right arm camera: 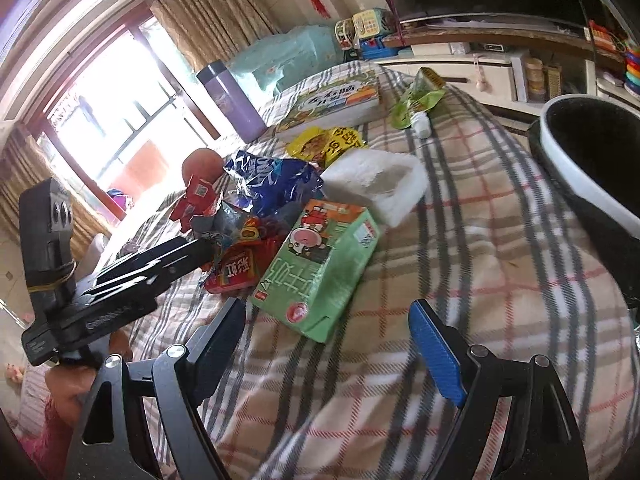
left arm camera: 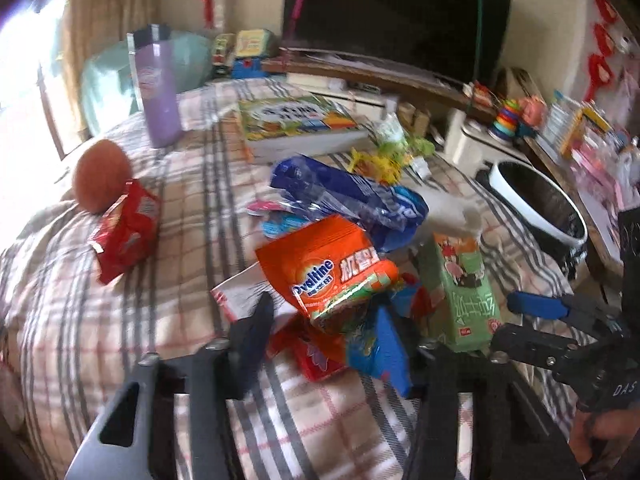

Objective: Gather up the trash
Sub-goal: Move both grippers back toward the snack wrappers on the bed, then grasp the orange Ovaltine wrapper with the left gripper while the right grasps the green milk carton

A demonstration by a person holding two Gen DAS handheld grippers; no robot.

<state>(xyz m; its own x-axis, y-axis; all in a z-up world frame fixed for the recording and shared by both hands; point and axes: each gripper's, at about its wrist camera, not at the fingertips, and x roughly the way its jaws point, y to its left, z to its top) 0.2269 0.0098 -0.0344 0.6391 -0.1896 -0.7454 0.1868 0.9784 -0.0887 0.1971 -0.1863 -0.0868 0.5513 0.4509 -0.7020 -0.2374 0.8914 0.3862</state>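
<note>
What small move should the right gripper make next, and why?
Probably ease the right gripper forward and slightly left, so its open, empty jaws straddle the near end of the green cartoon-printed carton. That carton lies flat on the plaid cloth just ahead, and the white-rimmed black bin stands to the right.

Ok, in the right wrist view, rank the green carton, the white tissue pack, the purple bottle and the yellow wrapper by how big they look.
1. green carton, though it lies nearest the camera.
2. white tissue pack.
3. purple bottle, farther back, so its rank against the tissue pack is unsure.
4. yellow wrapper.
</note>
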